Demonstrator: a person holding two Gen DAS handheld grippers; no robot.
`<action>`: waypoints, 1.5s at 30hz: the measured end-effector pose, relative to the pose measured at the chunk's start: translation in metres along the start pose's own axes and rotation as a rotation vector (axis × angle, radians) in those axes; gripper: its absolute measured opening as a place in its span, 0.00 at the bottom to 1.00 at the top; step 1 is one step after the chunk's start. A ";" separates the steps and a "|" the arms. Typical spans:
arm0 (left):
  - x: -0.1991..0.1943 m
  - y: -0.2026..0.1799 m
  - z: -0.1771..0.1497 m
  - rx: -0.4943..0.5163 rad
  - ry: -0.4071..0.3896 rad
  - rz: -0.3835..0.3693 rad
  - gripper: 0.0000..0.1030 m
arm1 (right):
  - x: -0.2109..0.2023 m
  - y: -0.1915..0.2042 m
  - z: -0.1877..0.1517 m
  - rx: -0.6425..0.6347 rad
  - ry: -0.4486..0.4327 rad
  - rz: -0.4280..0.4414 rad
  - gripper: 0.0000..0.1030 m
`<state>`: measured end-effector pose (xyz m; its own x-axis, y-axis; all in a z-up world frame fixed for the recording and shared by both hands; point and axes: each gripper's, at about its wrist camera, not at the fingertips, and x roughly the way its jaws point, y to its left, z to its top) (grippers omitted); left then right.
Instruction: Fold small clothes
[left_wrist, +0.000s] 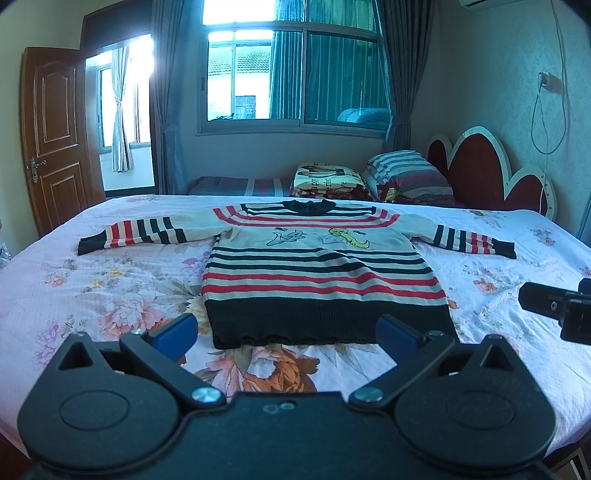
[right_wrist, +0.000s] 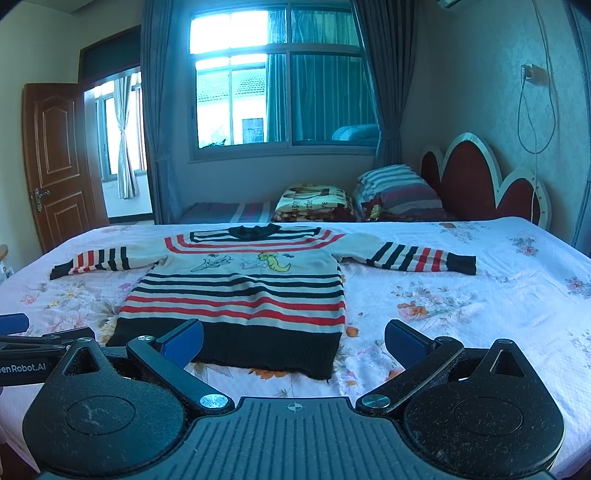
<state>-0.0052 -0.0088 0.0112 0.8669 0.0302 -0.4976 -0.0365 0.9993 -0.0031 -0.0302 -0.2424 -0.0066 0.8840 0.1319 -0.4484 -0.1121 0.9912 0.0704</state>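
A small striped sweater (left_wrist: 321, 273), cream with red and black stripes and a black hem, lies flat on the bed with both sleeves spread out. It also shows in the right wrist view (right_wrist: 240, 295). My left gripper (left_wrist: 286, 332) is open and empty, hovering just in front of the hem. My right gripper (right_wrist: 293, 341) is open and empty, in front of the hem's right corner. The right gripper's side shows at the right edge of the left wrist view (left_wrist: 557, 310). The left gripper shows at the left edge of the right wrist view (right_wrist: 33, 343).
The bed has a white floral sheet (left_wrist: 110, 288). Pillows (left_wrist: 406, 177) and a folded blanket (left_wrist: 325, 179) lie at the far side by a red headboard (left_wrist: 487, 170). A window (left_wrist: 291, 74) and an open door (left_wrist: 55, 136) are beyond.
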 end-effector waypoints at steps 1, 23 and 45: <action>0.000 -0.001 0.000 0.001 0.000 0.001 1.00 | 0.000 0.000 0.000 0.000 0.002 0.000 1.00; 0.002 0.001 -0.004 -0.002 0.009 -0.001 1.00 | 0.002 0.002 -0.003 0.001 0.010 -0.011 1.00; 0.027 0.015 0.002 -0.130 0.065 -0.019 1.00 | 0.026 0.001 -0.003 -0.063 0.038 -0.088 1.00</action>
<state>0.0193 0.0071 -0.0005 0.8343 0.0052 -0.5513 -0.0875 0.9885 -0.1231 -0.0088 -0.2374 -0.0212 0.8742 0.0431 -0.4837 -0.0637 0.9976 -0.0262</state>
